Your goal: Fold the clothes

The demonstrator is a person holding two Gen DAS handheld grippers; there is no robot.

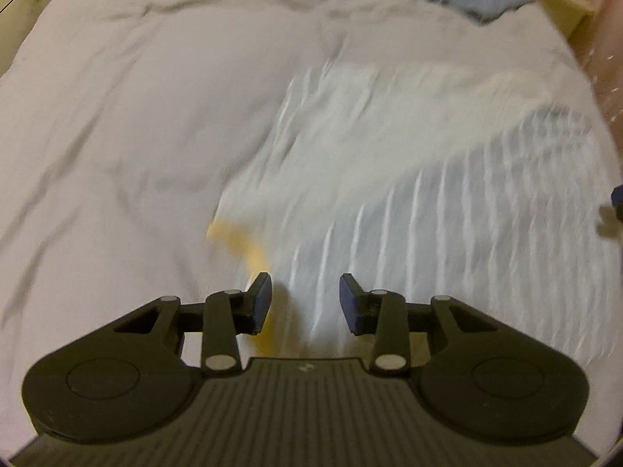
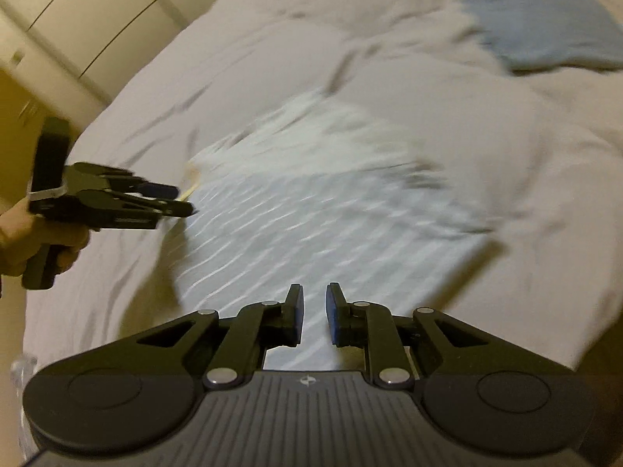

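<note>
Tongs: left [image 1: 305, 299] spread, right [image 2: 314, 311] parted | striped ribbed cloth [image 2: 311, 202], blurred, rumpled bedsheet [image 1: 136, 116]

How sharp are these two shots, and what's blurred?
Left wrist view: the left gripper is crisp, but the striped garment is smeared by motion blur. Right wrist view: the right gripper is sharp, while the garment and blue folded cloth are streaked. Both views show fisheye curvature and dim, warm light.

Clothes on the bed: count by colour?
White striped garment, spread out, yellow trim at one corner: 1
Blue folded garment, far end of the bed: 1
Total: 2
Both views are motion-blurred; nothing else is discernible on the white bedsheet.
</note>
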